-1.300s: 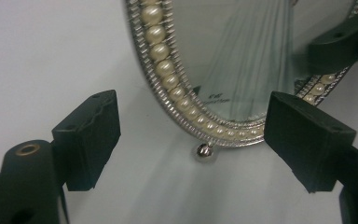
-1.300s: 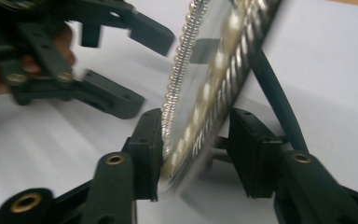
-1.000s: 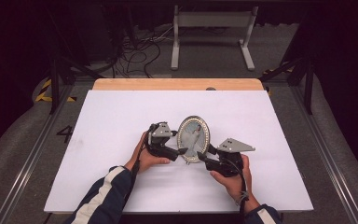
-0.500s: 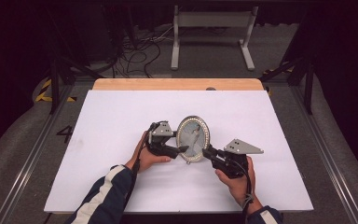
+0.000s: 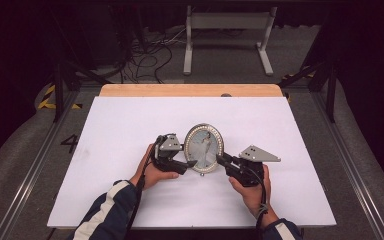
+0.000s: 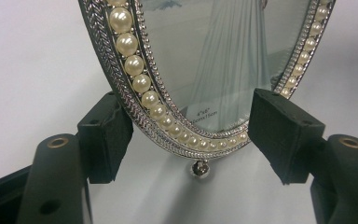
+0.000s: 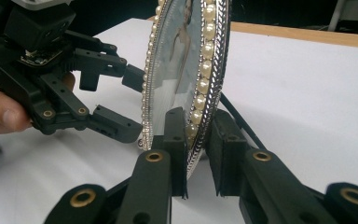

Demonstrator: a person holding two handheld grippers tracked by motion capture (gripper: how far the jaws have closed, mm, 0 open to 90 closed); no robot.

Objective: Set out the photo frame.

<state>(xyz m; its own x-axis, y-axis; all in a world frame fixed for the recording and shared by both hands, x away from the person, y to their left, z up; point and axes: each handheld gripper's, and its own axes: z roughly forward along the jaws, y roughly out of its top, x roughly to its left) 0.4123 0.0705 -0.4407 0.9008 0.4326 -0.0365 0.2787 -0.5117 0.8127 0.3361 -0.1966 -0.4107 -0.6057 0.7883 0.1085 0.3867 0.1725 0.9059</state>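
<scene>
The oval picture frame (image 5: 204,148) is held upright on the white table (image 5: 130,125), near its middle. Its lower rim is clamped between the nearly closed jaws of the right gripper (image 7: 196,140), which have just been closing. The left gripper (image 6: 186,133) is kept half open; its pads are placed on both sides of the frame's bottom edge, seemingly without pressing.

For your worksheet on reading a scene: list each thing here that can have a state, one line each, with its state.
Frame: upright on the table, rim gripped on one side.
Right gripper: jaws shut on the frame's rim.
Left gripper: jaws open either side of the frame's lower edge; they have just been closing.
</scene>
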